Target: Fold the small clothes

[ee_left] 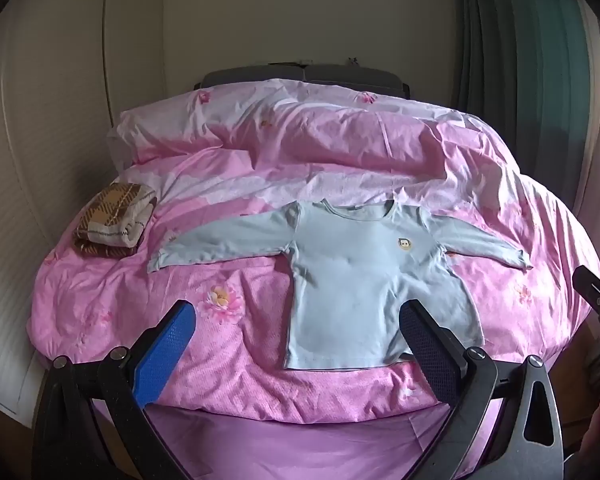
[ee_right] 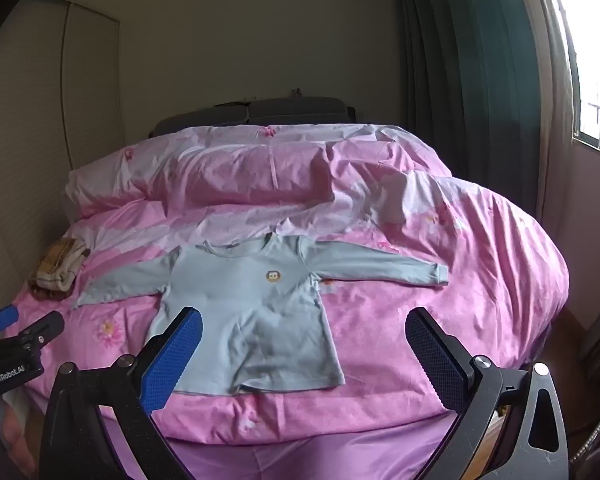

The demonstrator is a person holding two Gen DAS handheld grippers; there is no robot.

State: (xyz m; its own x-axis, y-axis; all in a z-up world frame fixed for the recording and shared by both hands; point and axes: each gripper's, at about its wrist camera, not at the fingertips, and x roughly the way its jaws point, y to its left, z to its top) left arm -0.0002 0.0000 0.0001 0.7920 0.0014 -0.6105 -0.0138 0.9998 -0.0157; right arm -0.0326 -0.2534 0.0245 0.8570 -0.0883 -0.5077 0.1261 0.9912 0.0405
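Observation:
A small light-blue long-sleeved shirt (ee_left: 352, 276) lies flat on the pink bed, front up, both sleeves spread out sideways, a small round badge on the chest. In the right wrist view the same shirt (ee_right: 252, 308) lies left of centre. My left gripper (ee_left: 300, 316) hovers open above the near edge of the bed, over the shirt's lower left part, nothing between its blue pads. My right gripper (ee_right: 304, 320) is open too, above the shirt's lower right hem, and holds nothing. The left gripper (ee_right: 20, 324) also shows at the left edge of the right wrist view.
A folded brown plaid cloth (ee_left: 114, 220) sits on the bed's left side. Rumpled pink floral duvet (ee_left: 300, 140) and pillows fill the back of the bed. A dark green curtain (ee_right: 460, 80) and a window (ee_right: 596, 60) stand at the right, a pale wardrobe (ee_left: 60, 120) at the left.

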